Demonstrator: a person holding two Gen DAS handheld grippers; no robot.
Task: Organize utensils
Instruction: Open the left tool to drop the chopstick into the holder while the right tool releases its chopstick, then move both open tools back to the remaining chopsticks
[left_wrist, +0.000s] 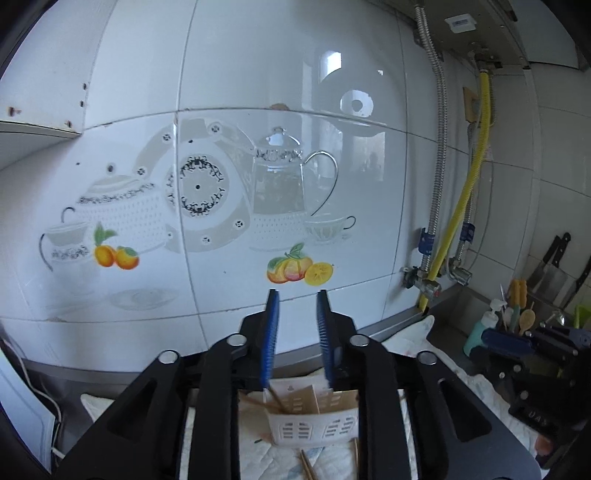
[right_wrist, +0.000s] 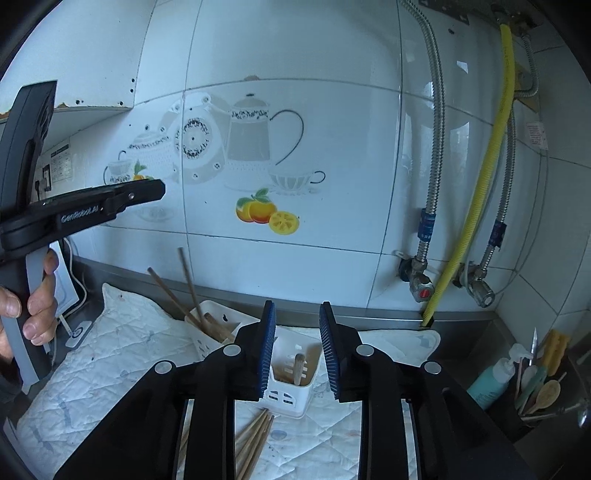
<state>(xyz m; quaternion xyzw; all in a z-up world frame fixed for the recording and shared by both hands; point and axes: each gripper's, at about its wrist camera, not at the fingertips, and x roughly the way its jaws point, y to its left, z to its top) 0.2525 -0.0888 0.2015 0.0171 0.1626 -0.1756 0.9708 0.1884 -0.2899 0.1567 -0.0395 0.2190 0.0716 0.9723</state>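
Note:
A white slotted utensil holder (right_wrist: 291, 387) stands on a quilted white cloth (right_wrist: 122, 354); in the right wrist view one compartment at the left holds two wooden chopsticks (right_wrist: 188, 284) leaning up, and the middle compartment holds a wooden handle (right_wrist: 298, 365). Several loose chopsticks (right_wrist: 255, 439) lie on the cloth in front. My right gripper (right_wrist: 297, 317) is open and empty above the holder. My left gripper (left_wrist: 297, 306) is open and empty, raised above the holder (left_wrist: 314, 421); it also shows at the left of the right wrist view (right_wrist: 110, 199), held by a hand.
A tiled wall with teapot decals is behind. Metal hoses and a yellow hose (right_wrist: 484, 177) run down to valves at the right. A dark caddy (right_wrist: 532, 391) with spoons and a teal bottle (right_wrist: 491, 380) stands at right. Knives (left_wrist: 554, 258) hang at far right.

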